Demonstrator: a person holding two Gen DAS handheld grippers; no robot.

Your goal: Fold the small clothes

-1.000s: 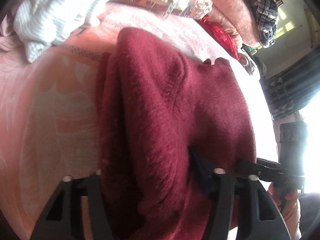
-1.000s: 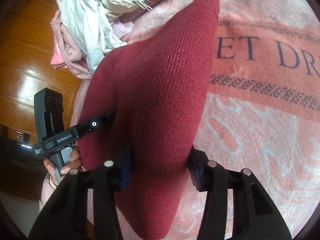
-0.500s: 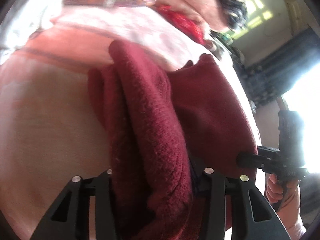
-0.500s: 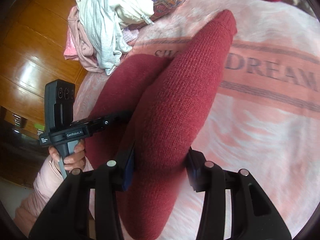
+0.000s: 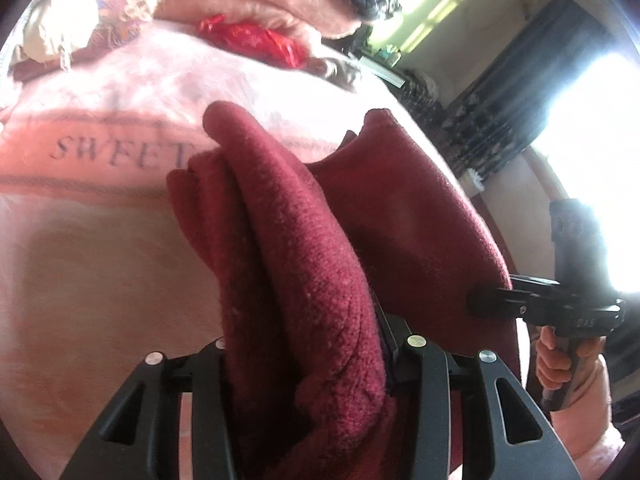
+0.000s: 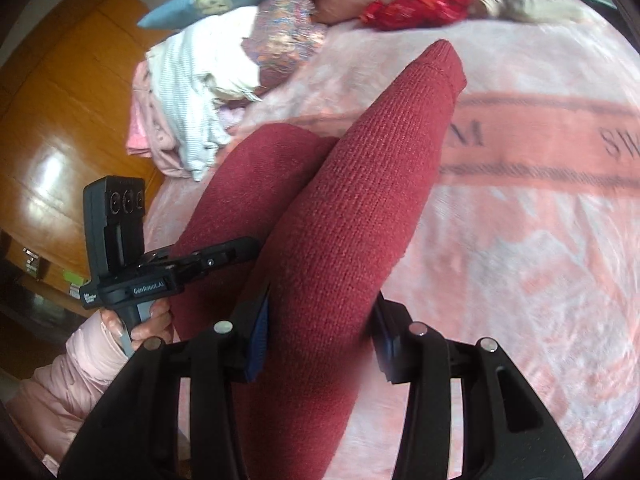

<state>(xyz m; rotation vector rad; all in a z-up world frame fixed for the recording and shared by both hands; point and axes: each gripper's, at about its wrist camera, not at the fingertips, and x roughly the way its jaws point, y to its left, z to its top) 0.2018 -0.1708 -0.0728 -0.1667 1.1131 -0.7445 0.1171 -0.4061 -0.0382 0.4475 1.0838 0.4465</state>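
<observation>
A dark red knit sweater (image 5: 304, 240) hangs bunched between my two grippers over a pink blanket. My left gripper (image 5: 304, 344) is shut on a thick fold of it, the knit filling the gap between the pads. In the right wrist view, my right gripper (image 6: 320, 316) is shut on another fold, and a sleeve (image 6: 372, 184) stretches forward with its cuff resting on the blanket. Each gripper shows in the other's view: the right one (image 5: 492, 302) at the sweater's right edge, the left one (image 6: 236, 252) at its left edge. A hand holds each.
The pink blanket (image 6: 520, 260) with printed letters covers the bed. A heap of white and pink clothes (image 6: 192, 92) lies at its far left corner, with a red cloth (image 6: 416, 8) and folded pink bedding (image 5: 248, 0) at the back. A wooden surface (image 6: 60, 120) lies beyond the bed's left edge.
Both grippers have carried the sweater across the bed and lifted it slightly. The clothes heap has slid out of the left wrist view, and the red cloth now shows in both views.
</observation>
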